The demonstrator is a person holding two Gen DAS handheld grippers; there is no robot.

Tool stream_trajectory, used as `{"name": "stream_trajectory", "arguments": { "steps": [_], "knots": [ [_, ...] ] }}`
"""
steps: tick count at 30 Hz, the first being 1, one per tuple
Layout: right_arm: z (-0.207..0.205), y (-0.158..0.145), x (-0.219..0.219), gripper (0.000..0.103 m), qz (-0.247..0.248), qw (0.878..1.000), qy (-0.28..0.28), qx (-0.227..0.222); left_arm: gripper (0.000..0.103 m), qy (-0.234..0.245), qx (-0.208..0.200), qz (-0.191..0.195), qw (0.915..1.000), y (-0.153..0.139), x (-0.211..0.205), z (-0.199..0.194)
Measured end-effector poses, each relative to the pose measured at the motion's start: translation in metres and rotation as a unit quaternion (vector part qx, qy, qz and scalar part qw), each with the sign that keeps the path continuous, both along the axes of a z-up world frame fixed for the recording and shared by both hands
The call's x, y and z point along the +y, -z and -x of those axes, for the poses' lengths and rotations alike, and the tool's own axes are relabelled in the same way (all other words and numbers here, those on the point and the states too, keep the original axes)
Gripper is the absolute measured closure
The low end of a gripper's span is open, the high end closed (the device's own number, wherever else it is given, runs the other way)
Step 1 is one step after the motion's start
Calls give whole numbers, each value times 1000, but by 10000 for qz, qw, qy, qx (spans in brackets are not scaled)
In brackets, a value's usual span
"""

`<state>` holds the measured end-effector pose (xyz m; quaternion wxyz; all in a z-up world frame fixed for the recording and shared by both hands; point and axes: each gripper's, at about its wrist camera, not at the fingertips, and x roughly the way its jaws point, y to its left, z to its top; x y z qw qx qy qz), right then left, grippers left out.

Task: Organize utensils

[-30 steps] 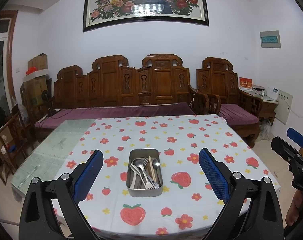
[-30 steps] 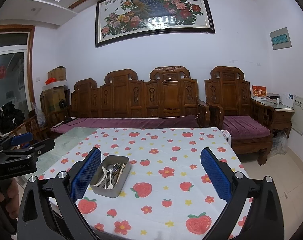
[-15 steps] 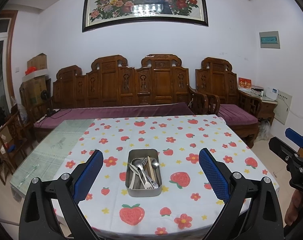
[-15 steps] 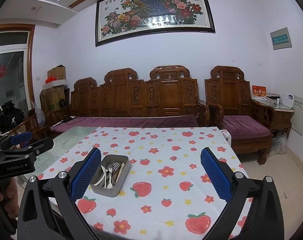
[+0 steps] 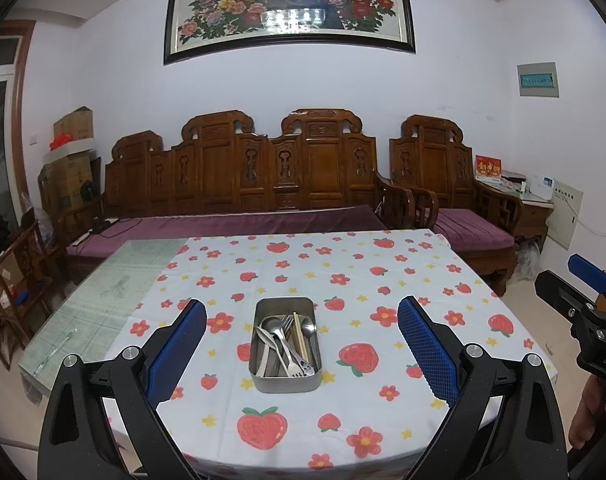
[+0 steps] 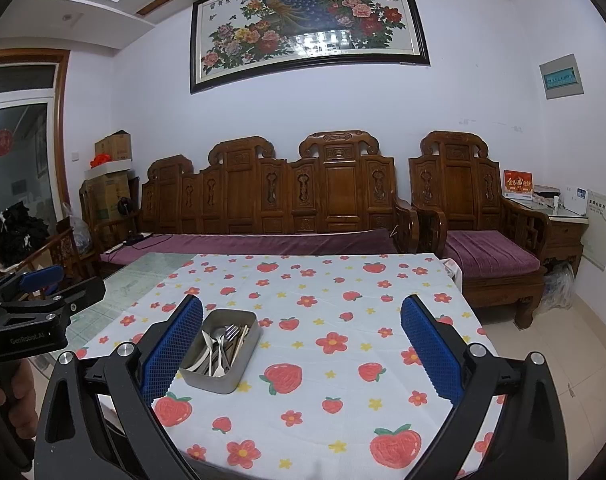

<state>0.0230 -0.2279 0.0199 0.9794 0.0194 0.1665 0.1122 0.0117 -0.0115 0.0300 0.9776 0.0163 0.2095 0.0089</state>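
A: Where are the utensils?

B: In a rectangular metal tin (image 5: 286, 344) on the strawberry-print tablecloth (image 5: 343, 264), near the front edge of the table. Spoons (image 5: 274, 327), a fork (image 5: 287, 326) and pale chopsticks (image 5: 300, 333) lie lengthwise inside it, mixed together.

A: And the grippers?

B: The left gripper (image 5: 302, 354) hangs above the near edge with the tin centred between its blue-padded fingers (image 5: 177, 350), spread wide and holding nothing. The right gripper (image 6: 302, 354) is also wide apart and empty; in its view the tin (image 6: 223, 350) sits just beside its left pad (image 6: 171, 354), off to the left.

A: Anything changed from a second ago?

B: Very little. In the left wrist view the tin sits a touch higher and the room has slid slightly down-left, so that gripper has dipped or crept forward a bit. The right view is nearly the same. The utensils have not moved.

A: Surroundings?

B: The bare glass tabletop (image 5: 103, 296) shows left of the cloth. Behind stands a carved wooden bench (image 5: 239, 176) with a purple cushion, an armchair (image 5: 443, 184), and a peacock painting (image 5: 291, 4) above.
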Motion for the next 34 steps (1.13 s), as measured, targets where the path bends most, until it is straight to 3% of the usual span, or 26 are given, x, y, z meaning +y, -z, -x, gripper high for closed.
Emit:
{"name": "stream_trajectory", "arguments": {
  "steps": [34],
  "knots": [
    [1, 0, 0, 3, -3, 10000, -5, 5, 10, -13, 23, 14, 10000, 4, -7, 3]
  ]
}}
